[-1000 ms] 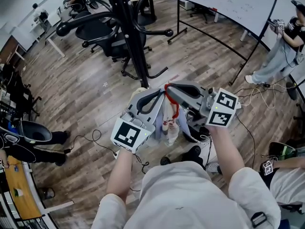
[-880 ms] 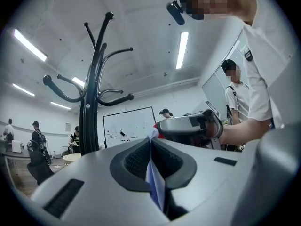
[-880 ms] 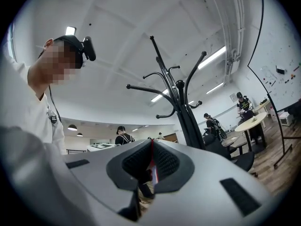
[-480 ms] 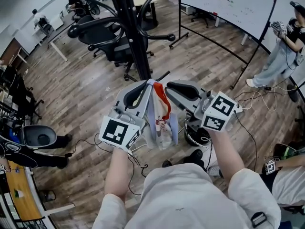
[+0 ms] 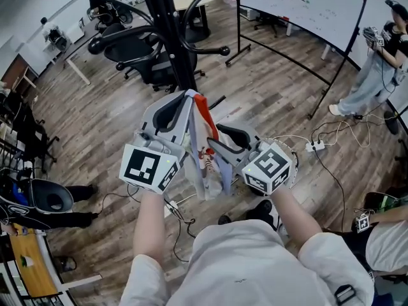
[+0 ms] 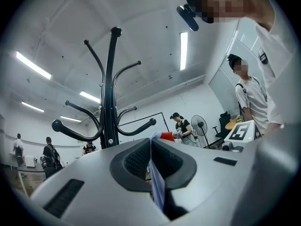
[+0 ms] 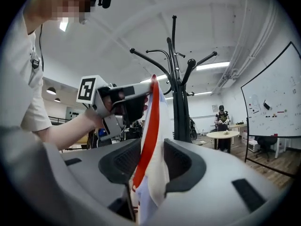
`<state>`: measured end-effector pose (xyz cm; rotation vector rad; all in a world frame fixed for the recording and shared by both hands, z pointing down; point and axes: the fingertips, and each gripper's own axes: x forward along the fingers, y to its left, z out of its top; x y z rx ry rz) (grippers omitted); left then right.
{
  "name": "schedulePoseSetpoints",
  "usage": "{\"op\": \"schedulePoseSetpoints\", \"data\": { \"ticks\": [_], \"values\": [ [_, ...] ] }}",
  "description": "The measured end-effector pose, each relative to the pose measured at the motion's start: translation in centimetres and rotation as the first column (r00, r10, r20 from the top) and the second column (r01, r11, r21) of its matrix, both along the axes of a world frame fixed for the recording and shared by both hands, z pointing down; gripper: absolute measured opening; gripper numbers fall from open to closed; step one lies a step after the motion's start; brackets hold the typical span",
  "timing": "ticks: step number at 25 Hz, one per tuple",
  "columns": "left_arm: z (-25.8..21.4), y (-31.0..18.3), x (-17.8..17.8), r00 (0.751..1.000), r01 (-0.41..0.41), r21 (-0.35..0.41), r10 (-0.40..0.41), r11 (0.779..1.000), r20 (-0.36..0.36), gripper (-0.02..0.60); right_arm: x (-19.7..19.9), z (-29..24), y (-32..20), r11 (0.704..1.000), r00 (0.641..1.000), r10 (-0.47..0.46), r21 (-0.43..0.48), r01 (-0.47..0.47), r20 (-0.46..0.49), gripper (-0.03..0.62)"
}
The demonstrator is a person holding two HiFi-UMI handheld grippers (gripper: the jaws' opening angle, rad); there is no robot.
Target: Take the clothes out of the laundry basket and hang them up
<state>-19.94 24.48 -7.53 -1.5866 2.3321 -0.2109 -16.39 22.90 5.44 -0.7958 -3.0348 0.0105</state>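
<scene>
Nearest me, the right tongs (image 5: 220, 140) are opening; the garment (image 5: 207, 167), pale cloth with a red trim, passes loose between their pads and is no longer pinched there. Just beyond and higher, the left tongs (image 5: 172, 110) are clamped together on the garment's top edge, so it hangs in the air from that one grip, draping down between the two tools. Farther out stands the black coat stand (image 5: 167, 30), its curved arms above and ahead of the left tongs.

To do this well, I'd draw the right tongs clear downward so the cloth doesn't snag. I'd then carry the held edge up over a free hook, keeping the left grip firm until the fabric is seated on the arm.

Against half a second back, the right tongs have dropped lower and nearer my body and let go, while the left tongs have risen toward the stand
</scene>
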Motion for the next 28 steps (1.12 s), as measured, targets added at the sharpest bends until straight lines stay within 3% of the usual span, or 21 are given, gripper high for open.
{"op": "schedulePoseSetpoints", "data": {
  "ticks": [4,7,15,20,28],
  "values": [
    [-1.2,0.2,-0.2,1.0,0.005,0.018,-0.005,1.0,0.019,0.023,0.4,-0.1,-1.4,0.999,0.999,0.036,-0.015,-0.036,0.013,0.111],
    [-1.8,0.6,-0.1,0.999,0.004,0.03,-0.005,1.0,0.032,0.023,0.7,-0.9,-2.6,0.998,0.997,0.067,-0.018,-0.066,0.043,0.032],
    [-4.7,0.8,-0.3,0.997,0.019,0.071,-0.024,0.997,0.071,0.023,0.8,-5.2,-6.8,0.989,0.977,0.144,0.014,-0.148,0.155,0.02],
    [-7.1,1.0,0.2,0.993,0.035,0.114,-0.047,0.993,0.104,0.023,0.9,-9.6,-9.7,0.98,0.948,0.176,0.046,-0.195,0.267,0.018],
    [-11.2,1.3,0.0,0.985,0.082,0.213,-0.112,0.974,0.133,0.023,-0.7,-16.7,-11.9,0.971,0.904,0.162,0.101,-0.219,0.396,0.018]
  ]
}}
